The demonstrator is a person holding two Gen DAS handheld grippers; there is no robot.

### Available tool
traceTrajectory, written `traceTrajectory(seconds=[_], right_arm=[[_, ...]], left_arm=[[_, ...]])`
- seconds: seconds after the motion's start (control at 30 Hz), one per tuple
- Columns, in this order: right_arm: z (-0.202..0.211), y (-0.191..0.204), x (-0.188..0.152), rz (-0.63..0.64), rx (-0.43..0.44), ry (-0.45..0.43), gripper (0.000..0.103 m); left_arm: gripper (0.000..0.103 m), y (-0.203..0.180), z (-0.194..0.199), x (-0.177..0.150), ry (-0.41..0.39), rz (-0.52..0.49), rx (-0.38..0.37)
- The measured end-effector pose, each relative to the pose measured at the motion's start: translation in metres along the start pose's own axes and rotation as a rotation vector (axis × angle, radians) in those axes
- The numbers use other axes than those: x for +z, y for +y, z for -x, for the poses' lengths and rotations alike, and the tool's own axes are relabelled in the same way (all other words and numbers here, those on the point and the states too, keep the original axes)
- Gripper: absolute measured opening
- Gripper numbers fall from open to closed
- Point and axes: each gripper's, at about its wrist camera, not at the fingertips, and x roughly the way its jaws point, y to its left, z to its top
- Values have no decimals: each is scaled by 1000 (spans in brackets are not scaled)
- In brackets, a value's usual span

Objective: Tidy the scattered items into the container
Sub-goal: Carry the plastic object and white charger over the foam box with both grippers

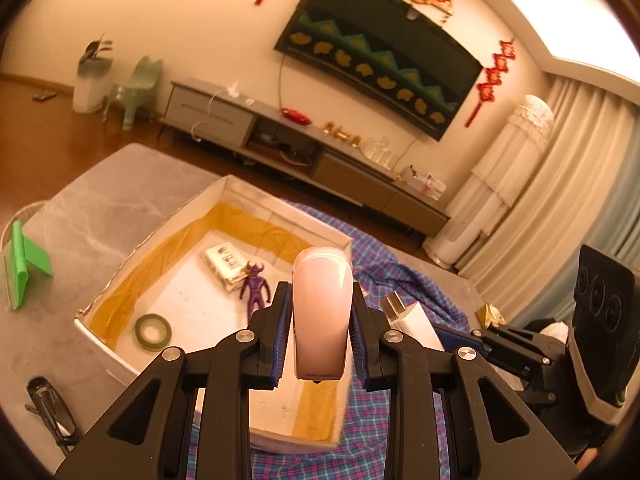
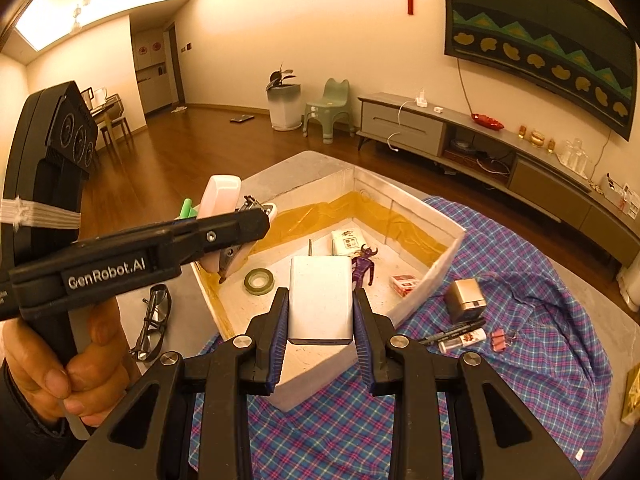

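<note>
My left gripper (image 1: 320, 304) is shut on a pale pink oblong case (image 1: 320, 312) and holds it above the near side of the white box (image 1: 100, 336). My right gripper (image 2: 320, 304) is shut on a white plug charger (image 2: 320, 300) above the box's near corner (image 2: 296, 392). The box holds a green tape roll (image 2: 259, 281), a purple figure (image 2: 363, 269), a white packet (image 2: 349, 242) and a red-and-white small box (image 2: 405, 283). The left gripper with the pink case (image 2: 219, 200) also shows in the right wrist view.
On the checked cloth (image 2: 520, 360) right of the box lie a silver cube (image 2: 466, 300), a black marker (image 2: 452, 333), a small tube (image 2: 464, 340) and a pink binder clip (image 2: 500, 340). Black glasses (image 2: 154, 320) and a green stand (image 1: 24, 268) lie left of the box.
</note>
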Motion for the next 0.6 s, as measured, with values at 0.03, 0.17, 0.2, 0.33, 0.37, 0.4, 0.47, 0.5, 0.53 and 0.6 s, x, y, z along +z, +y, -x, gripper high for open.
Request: traceTrajectory(seconds=[0.03, 0.17, 0.2, 0.33, 0.37, 0.4, 0.47, 0.5, 0.53, 0.6], right_arm=[[-4, 0, 1, 2, 4, 6, 32], [-17, 3, 4, 14, 13, 28, 32], [-20, 3, 5, 18, 13, 31, 32], [-31, 4, 7, 29, 16, 47, 32], [-33, 4, 7, 31, 16, 51, 32], [-35, 4, 7, 34, 16, 56, 32], [-40, 3, 7, 40, 17, 65, 32], [-43, 3, 7, 43, 18, 71, 32], [-46, 3, 7, 47, 18, 77, 32], [-52, 3, 7, 56, 19, 88, 32]], left_arm=[[28, 4, -2, 1, 3, 11, 4], [28, 16, -12, 1, 22, 39, 26], [28, 17, -14, 0, 27, 43, 33], [28, 23, -24, -1, 42, 53, 43], [28, 25, -28, -2, 54, 59, 47], [28, 26, -30, -2, 58, 61, 46], [28, 27, -34, -1, 58, 59, 53], [28, 28, -36, -1, 63, 61, 55], [28, 29, -39, -1, 68, 62, 57], [28, 31, -42, -2, 74, 62, 65]])
